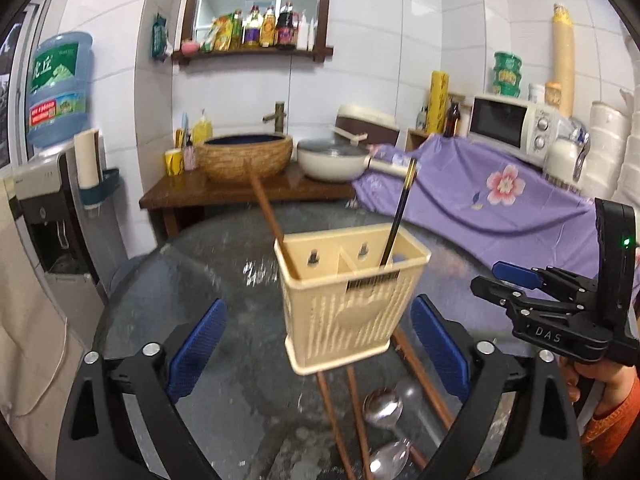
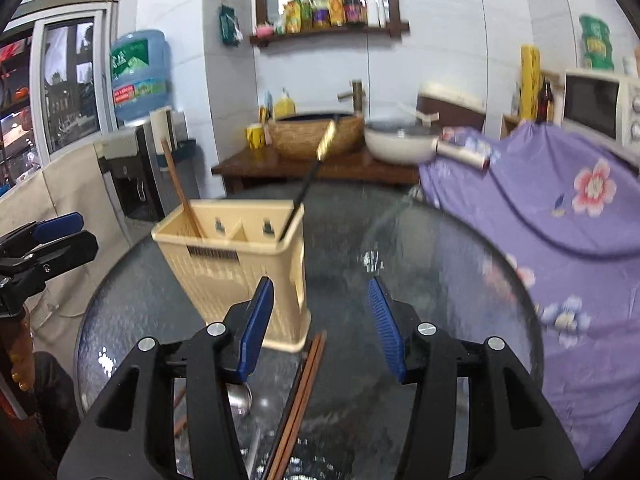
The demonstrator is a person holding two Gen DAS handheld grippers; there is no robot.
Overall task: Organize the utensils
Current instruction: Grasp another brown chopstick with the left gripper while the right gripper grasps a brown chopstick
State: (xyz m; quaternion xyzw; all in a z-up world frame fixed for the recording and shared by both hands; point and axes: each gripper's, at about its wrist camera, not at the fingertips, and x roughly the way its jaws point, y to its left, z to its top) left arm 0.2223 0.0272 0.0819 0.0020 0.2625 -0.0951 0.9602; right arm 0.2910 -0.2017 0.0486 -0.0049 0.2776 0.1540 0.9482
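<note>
- Left gripper [image 1: 316,354] spread wide, right gripper [image 2: 322,332] partly open; both hold nothing.
- Brown wooden chopsticks [image 1: 340,420] and shiny metal spoons [image 1: 382,404] lie on the round glass table [image 1: 208,264].
- Beyond, the cream slatted plastic utensil holder [image 1: 344,304] stands upright, holding a brown chopstick [image 1: 268,216] and a black gold-tipped chopstick [image 1: 400,216].

It was a home kitchen with white-tiled walls. A wooden shelf [image 1: 256,50] held sauce bottles, a basin [image 1: 244,156] with a tap sat on a wooden counter, beside a pan [image 1: 332,160], microwave [image 1: 512,126] and water dispenser [image 1: 48,208].
</note>
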